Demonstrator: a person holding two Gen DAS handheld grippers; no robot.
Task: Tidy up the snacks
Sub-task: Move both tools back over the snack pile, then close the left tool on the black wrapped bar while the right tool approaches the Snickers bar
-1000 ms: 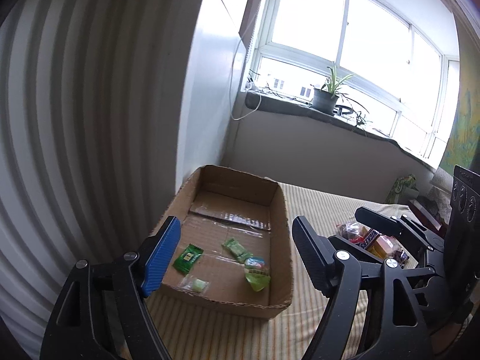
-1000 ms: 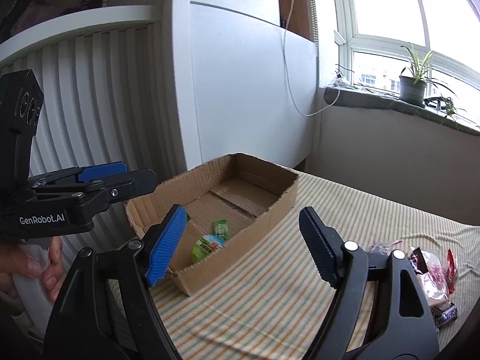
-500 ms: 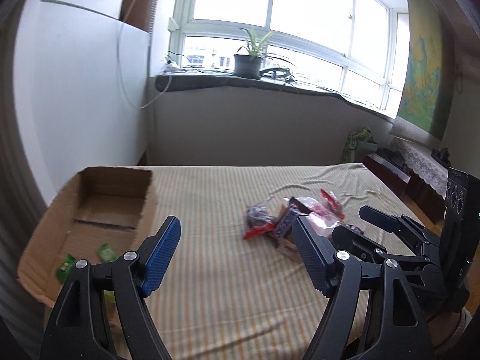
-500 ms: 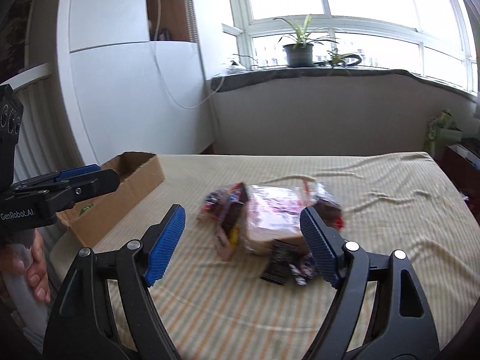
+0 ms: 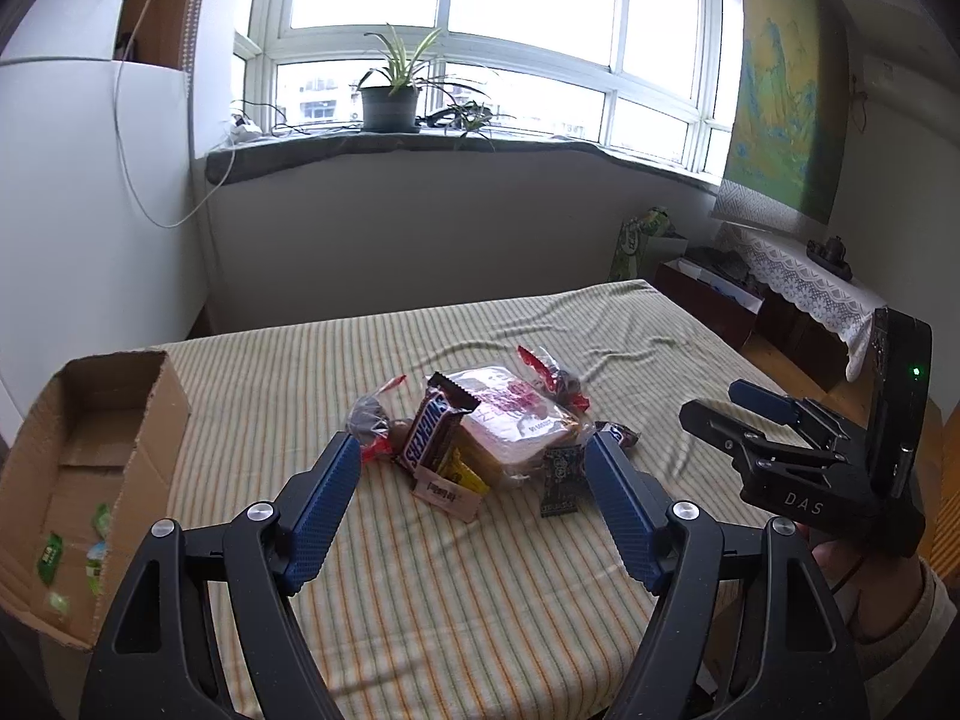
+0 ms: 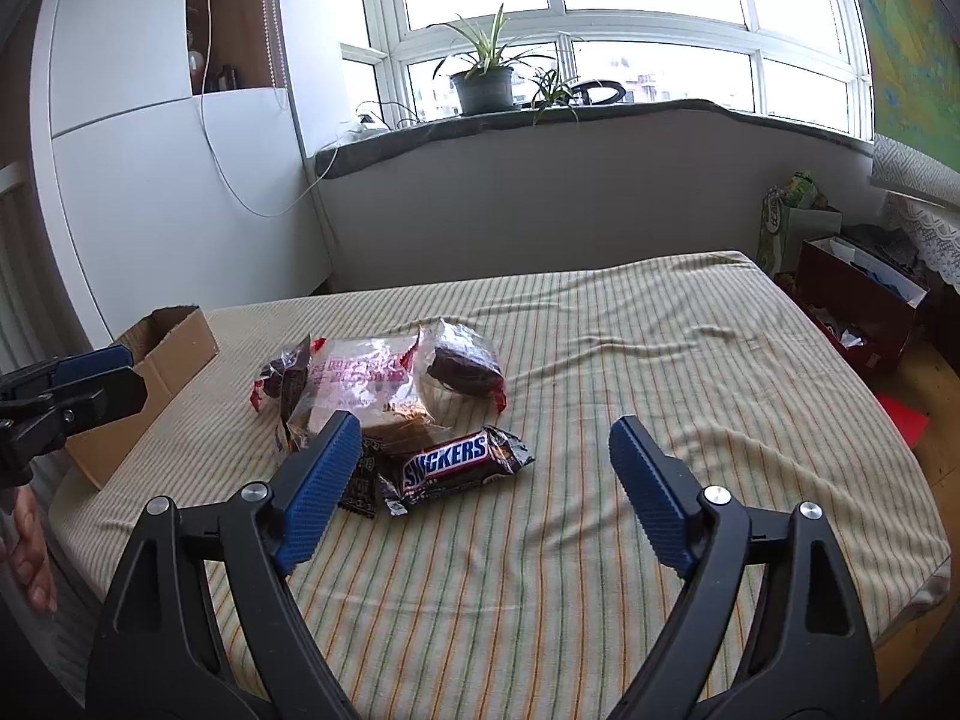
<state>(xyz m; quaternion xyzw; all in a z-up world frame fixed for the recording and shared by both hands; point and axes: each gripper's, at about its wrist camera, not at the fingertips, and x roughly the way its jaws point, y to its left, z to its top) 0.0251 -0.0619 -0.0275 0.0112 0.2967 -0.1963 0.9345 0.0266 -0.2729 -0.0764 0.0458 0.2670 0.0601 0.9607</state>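
both grippers hover with fingers spread and nothing between them. the left gripper [image 5: 471, 507] sits low centre in its view, framing the snack pile [image 5: 480, 438] on the striped cloth [image 5: 420, 600]. the right gripper [image 6: 480, 480], jaws just widened, has a snickers bar [image 6: 453, 465] between its tips, untouched. the cardboard box [image 5: 90, 480] lies at left, small green sweets [image 5: 51, 552] inside.
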